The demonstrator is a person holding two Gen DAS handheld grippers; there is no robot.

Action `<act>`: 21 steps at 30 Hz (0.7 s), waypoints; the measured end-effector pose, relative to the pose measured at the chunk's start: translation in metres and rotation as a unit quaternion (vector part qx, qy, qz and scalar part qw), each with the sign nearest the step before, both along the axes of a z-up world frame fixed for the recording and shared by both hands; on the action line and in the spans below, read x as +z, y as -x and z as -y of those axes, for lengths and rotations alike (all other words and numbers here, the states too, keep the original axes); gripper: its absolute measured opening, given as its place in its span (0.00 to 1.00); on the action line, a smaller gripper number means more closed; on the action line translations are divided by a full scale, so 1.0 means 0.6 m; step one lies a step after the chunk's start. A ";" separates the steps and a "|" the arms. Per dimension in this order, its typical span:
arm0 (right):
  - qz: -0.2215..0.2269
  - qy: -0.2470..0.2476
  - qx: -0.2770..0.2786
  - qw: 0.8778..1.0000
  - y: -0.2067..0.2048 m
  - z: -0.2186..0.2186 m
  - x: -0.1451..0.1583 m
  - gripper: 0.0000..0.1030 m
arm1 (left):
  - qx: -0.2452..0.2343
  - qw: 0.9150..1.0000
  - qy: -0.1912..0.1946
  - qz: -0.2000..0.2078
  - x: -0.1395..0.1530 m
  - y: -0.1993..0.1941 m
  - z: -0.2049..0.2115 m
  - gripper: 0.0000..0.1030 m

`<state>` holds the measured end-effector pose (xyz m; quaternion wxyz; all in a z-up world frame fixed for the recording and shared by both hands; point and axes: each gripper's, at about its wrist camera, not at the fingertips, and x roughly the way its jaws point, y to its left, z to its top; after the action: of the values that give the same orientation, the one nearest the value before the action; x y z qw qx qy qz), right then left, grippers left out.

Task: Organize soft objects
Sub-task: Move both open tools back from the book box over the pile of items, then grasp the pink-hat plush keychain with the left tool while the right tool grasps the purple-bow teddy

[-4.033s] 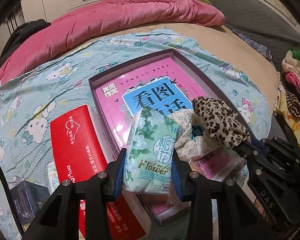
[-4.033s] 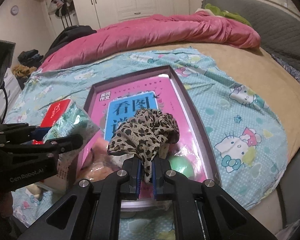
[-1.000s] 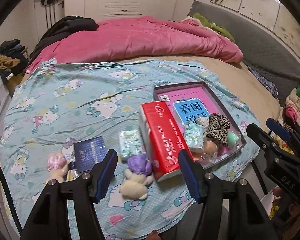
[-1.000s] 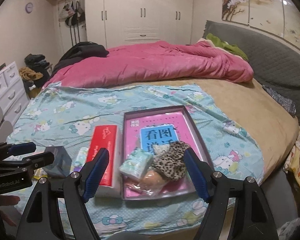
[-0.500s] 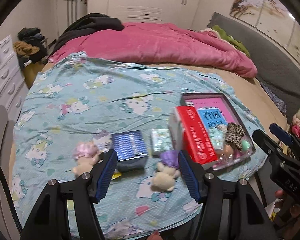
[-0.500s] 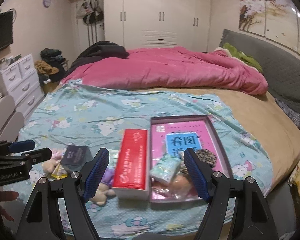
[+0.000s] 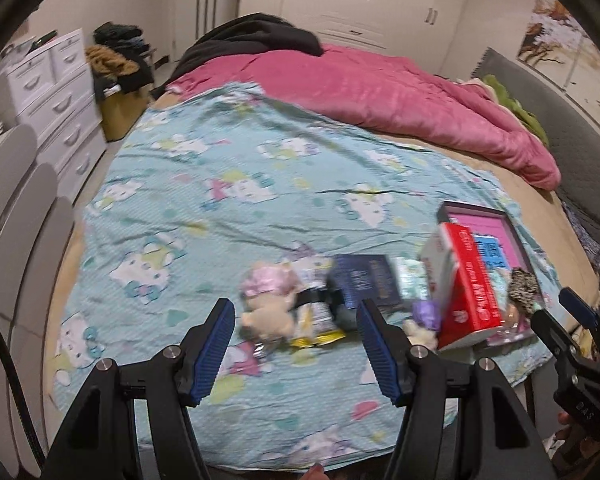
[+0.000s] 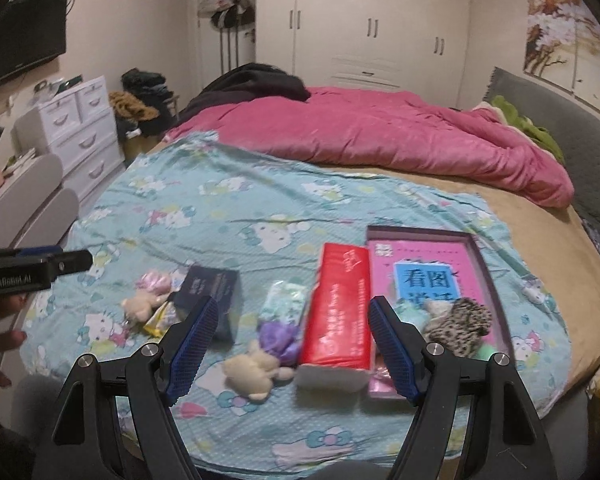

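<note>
White wardrobe doors [image 8: 380, 40] are lining the far wall behind a bed [image 8: 540, 248], where a rumpled pink quilt [image 8: 380, 136] is lying beyond a light blue cartoon-cat sheet [image 8: 220, 208] that is carrying the clutter. Both pairs of tongs are hanging above the near edge of the sheet, empty, and the views are somewhat smeared. The left tongs [image 7: 296, 344] are standing about half open with nothing between the blue pads; beyond them are lying a cream plush toy with a pink bonnet [image 7: 266, 300], a yellow foil packet [image 7: 316, 328] and a dark blue box [image 7: 364, 280], close together. The right tongs [image 8: 292, 344] are gaping wide, gripping nothing. Past them a cream plush toy in a purple dress [image 8: 260, 356] is lying just beside a tall red tissue pack [image 8: 340, 308], with a green floral tissue packet [image 8: 284, 304] right behind the toy. To the right of the red pack, a shallow purple-rimmed tray [image 8: 484, 264] is holding a pink book [image 8: 420, 264]; on that book's near end a leopard-print scrunchie [image 8: 460, 324] is resting, touching a pale floral one [image 8: 434, 307] and a green ball [image 8: 488, 350].
</note>
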<state>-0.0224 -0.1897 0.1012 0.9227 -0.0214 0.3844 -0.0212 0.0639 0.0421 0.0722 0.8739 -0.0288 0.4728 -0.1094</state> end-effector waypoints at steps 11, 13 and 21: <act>-0.043 0.022 0.042 0.998 -0.009 -0.064 -0.095 0.76 | 0.033 0.998 -0.002 -0.059 -0.098 -0.020 -0.071 0.61; -0.055 0.033 0.048 0.997 -0.011 -0.075 -0.120 0.76 | 0.033 0.997 -0.001 -0.074 -0.120 -0.026 -0.072 0.61; -0.098 0.038 0.062 0.993 -0.038 -0.101 -0.191 0.76 | 0.011 0.995 -0.004 -0.099 -0.168 -0.063 -0.041 0.61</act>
<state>0.0002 -0.1293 -0.0135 0.8786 -0.0818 0.4700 0.0237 0.1015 0.0666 -0.0289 0.8243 -0.0409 0.5568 -0.0939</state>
